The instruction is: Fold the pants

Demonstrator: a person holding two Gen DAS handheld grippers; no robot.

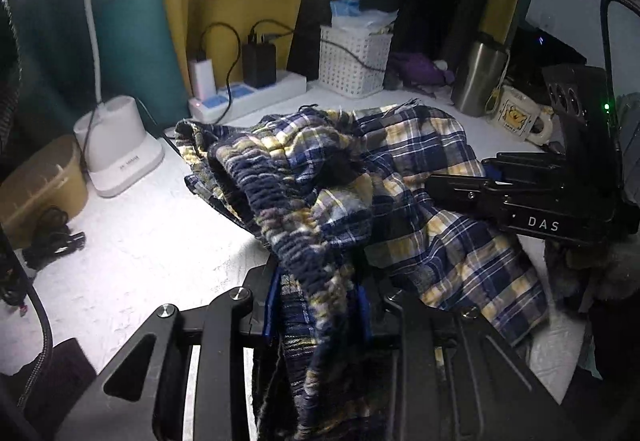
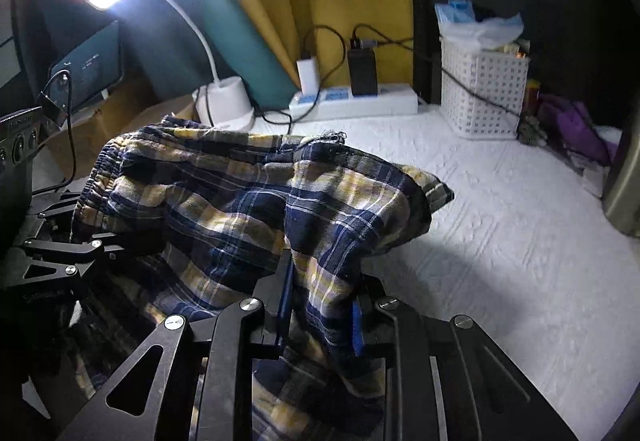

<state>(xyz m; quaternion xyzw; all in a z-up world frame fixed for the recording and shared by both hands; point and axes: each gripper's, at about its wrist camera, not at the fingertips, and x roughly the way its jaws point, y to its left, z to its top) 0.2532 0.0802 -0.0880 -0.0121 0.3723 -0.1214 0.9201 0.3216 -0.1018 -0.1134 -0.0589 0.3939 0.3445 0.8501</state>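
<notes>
plaid pants (image 1: 360,177) bunched on white desk (image 1: 140,249), lifted at two spots. left hand-held gripper (image 1: 318,305) clenched on elastic waistband, cloth running btwn its fingers. right hand-held gripper (image 2: 320,305) clamps a fold of leg fabric; pants drape fwd & left of it.

Soft woven plaid cloth is seen in the pants (image 1: 420,177), matt black metal in the left gripper (image 1: 318,305), and a rough white texture on the table (image 2: 500,209).
</notes>
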